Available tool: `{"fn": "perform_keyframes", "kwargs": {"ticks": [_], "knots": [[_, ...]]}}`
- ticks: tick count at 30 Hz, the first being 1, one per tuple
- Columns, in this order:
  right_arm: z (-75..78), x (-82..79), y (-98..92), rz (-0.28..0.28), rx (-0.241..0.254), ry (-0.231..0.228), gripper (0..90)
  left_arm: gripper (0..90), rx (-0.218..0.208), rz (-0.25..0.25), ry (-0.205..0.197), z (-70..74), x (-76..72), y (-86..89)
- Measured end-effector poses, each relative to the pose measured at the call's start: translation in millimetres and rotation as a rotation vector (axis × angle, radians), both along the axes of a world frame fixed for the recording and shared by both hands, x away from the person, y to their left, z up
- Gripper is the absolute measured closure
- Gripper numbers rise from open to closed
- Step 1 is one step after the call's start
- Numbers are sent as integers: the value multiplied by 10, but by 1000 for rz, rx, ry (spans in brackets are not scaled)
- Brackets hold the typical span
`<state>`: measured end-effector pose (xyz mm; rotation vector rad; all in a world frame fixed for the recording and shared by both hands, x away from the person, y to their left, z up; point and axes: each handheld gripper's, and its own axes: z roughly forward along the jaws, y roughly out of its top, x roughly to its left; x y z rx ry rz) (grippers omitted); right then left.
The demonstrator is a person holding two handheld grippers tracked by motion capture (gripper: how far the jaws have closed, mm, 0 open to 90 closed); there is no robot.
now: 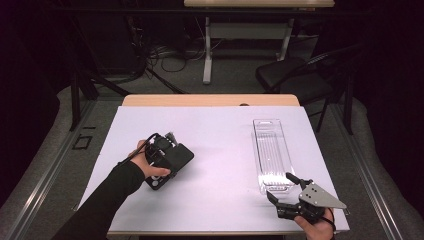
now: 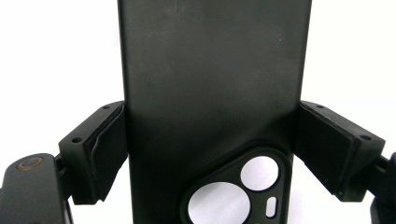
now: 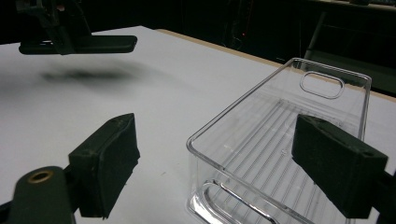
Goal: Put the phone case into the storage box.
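A black phone case (image 1: 181, 156) with camera cut-outs hangs level a little above the white table top (image 1: 220, 135), casting a shadow. My left gripper (image 1: 167, 167) is shut on it across its width; in the left gripper view the pads (image 2: 109, 144) press both long edges of the case (image 2: 210, 84) near the cut-outs. A clear, ribbed plastic tray (image 1: 256, 145) lies empty at the right. My right gripper (image 1: 281, 186) stands open at the tray's near end, its jaws either side of the tray's near corner (image 3: 201, 135), apart from it. The right gripper view has the held case (image 3: 102, 44) at far left.
The table's front edge runs just under the right hand. Beyond the far edge stand a dark chair (image 1: 290, 75), a second table's legs (image 1: 207, 50) and floor cables (image 1: 165, 55). The white surface between case and tray is bare.
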<state>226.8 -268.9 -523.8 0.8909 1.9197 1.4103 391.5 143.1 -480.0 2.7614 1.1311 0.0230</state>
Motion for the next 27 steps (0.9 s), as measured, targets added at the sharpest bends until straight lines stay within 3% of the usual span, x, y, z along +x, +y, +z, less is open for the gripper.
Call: {"fn": "perform_keyframes", "kwargs": {"ticks": [15, 27], "knots": [[137, 49, 112, 22, -11, 4, 139, 143, -28, -54, -6, 148, -76, -248], [222, 98, 219, 57, -38, 18, 139, 144, -42, -74, 26, 267, -93, -299]]}}
